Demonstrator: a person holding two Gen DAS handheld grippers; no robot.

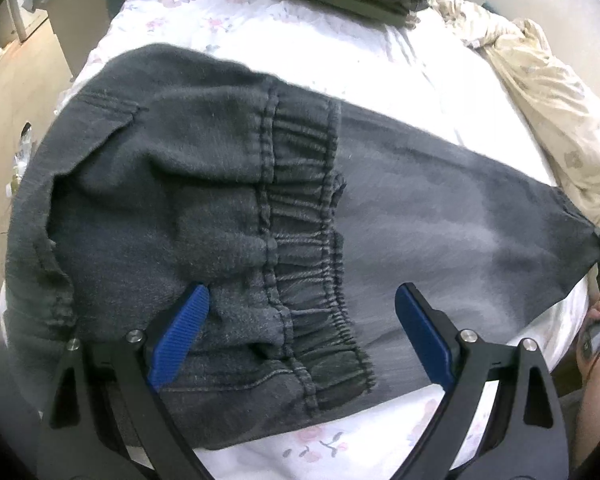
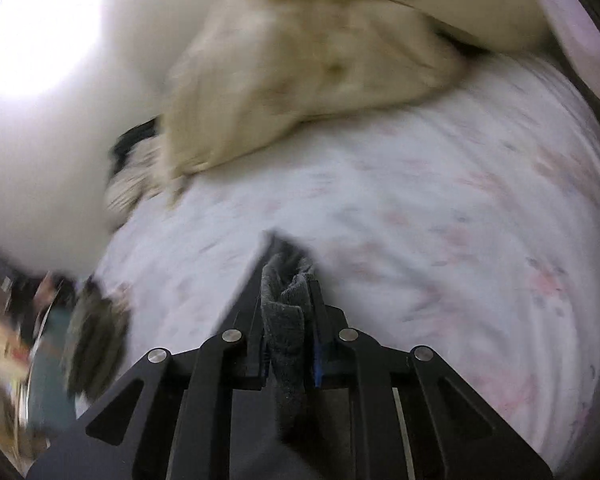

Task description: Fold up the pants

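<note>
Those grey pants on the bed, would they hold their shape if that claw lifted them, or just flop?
Probably flop: the grey pants are draped soft and creased on the bedsheet, and the edge pinched in the right claw bunches and folds over. The fleecy knit looks unlikely to slip. The gathered cuffs look thicker, so they may hang lower.

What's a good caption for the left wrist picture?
Open left tongs hover over gray pants on a flowered bedsheet.
</note>
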